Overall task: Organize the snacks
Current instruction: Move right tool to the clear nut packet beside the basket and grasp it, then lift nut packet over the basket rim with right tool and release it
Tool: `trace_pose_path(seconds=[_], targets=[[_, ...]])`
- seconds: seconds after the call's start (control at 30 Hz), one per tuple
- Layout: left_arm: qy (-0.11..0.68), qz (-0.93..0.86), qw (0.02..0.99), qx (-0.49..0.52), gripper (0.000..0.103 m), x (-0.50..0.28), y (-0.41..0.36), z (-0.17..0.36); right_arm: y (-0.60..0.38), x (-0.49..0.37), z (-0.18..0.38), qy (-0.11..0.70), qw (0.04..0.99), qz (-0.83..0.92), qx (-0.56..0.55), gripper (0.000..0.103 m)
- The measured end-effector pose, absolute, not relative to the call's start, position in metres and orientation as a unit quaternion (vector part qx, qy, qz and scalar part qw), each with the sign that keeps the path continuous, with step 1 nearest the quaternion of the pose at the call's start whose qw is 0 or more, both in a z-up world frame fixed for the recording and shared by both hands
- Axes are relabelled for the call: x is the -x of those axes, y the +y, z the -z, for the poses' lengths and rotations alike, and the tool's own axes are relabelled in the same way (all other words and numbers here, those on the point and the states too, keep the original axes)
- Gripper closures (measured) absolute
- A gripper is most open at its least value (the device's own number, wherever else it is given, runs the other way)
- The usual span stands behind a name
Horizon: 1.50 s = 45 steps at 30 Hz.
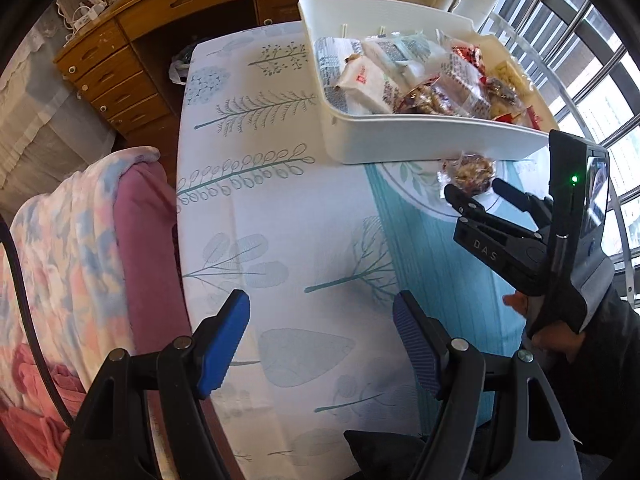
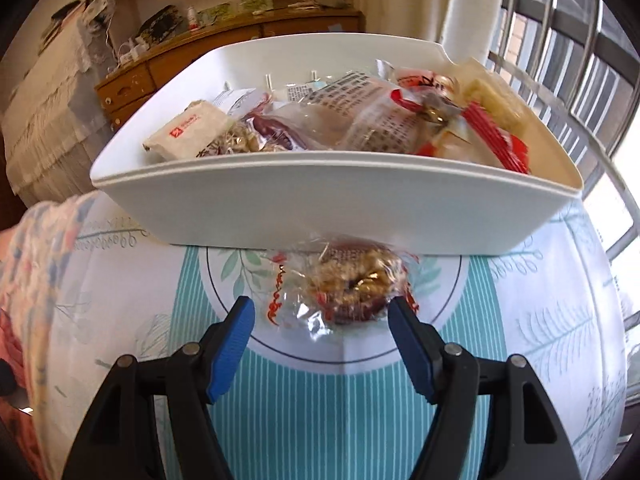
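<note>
**Q:** Which way does the loose snack lie from your claws?

**A:** In the right wrist view, the wrapped nut snack (image 2: pixel 340 292) sits at centre frame on the tabletop (image 2: pixel 540 340), straight ahead of my right claw (image 2: pixel 321 350) and just in front of the white bin (image 2: pixel 320 208), close against its near wall. My right claw stands wide and empty, its blue pads flanking the packet without touching it.

**Q:** And its long axis?

**A:** The wrapper runs roughly left to right across the frame, so I judge the pads would close along its length.

**Q:** Which claw is nearer?

**A:** The right. In the left wrist view my left claw (image 1: pixel 322 342) is wide, empty, over bare cloth at lower centre, well apart from the snack at centre right.
</note>
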<state>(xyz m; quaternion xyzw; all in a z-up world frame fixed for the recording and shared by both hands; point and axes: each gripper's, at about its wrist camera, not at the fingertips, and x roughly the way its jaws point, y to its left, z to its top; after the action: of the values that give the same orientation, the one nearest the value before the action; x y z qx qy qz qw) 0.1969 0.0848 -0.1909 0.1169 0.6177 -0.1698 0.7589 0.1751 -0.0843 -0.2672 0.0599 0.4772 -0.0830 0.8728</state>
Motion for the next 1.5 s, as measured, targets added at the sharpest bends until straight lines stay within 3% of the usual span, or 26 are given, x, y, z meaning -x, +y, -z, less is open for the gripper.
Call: trace_pose_path(seconds=[0.23,0.6,0.7,0.83,1.23,1.5], targets=[[0.63,0.163,0.748,-0.128,0.03,-0.203,0.098,0.202,-0.087,-0.183,0.277,0.461,0.88,0.11,-0.044,0.019],[0.637,0.162,0.742,-0.13,0.03,-0.208,0.096,0.206,-0.094,-0.198,0.288,0.462,0.882,0.089,-0.037,0.017],[0.638,0.159,0.742,-0.128,0.03,-0.209,0.096,0.207,-0.095,-0.195,0.286,0.453,0.885,0.097,-0.034,0.029],[0.641,0.154,0.742,-0.121,0.03,-0.208,0.095,0.207,-0.103,-0.19,0.283,0.449,0.885,0.115,-0.038,0.056],[0.636,0.147,0.75,-0.107,0.03,-0.197,0.077,0.199,-0.119,-0.184,0.268,0.449,0.89,0.059,-0.061,0.066],[0.633,0.13,0.76,-0.078,0.03,-0.19,0.066,0.191,-0.11,-0.172,0.242,0.442,0.893,-0.01,-0.078,0.067]])
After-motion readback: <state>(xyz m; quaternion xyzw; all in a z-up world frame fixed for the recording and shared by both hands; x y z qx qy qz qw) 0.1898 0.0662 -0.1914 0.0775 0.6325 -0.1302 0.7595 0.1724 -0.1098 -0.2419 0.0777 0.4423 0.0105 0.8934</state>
